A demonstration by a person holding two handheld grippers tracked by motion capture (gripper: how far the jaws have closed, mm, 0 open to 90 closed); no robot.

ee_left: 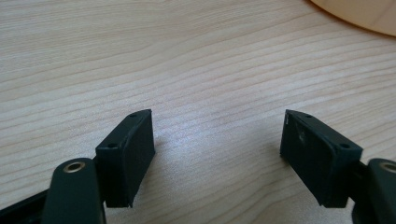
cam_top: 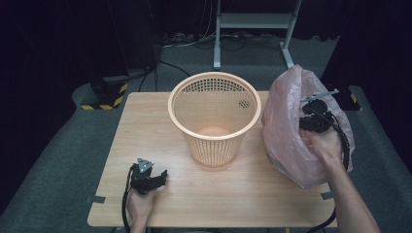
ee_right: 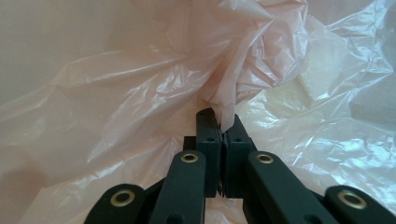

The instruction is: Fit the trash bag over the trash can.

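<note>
The bag is thin pink plastic, half see-through, glossy and full of sharp creases. It stands bunched into a tall, rounded heap on the right side of the table, just beside the basket and partly over the table's right edge. In the right gripper view its film folds into many small facets that catch the light, and a twisted fold of it runs down into the black jaws.

The right gripper sits against the upper right of the bag, held by the person's right hand. Its jaws are pressed together with a pinch of the pink film caught between them.

The basket is a round, peach-coloured plastic one, wider at the rim than at the base, with a smooth thick rim and walls pierced by a fine grid of holes. It stands upright at the middle of the table. I can see its solid floor through the opening, and nothing shows inside it.

The table is pale wood with a straight, fine grain and rounded corners.

The left gripper rests low at the near left of the table in the left hand, well apart from the basket and the bag. Its two flat black pads stand wide apart over bare wood, with nothing between them.
</note>
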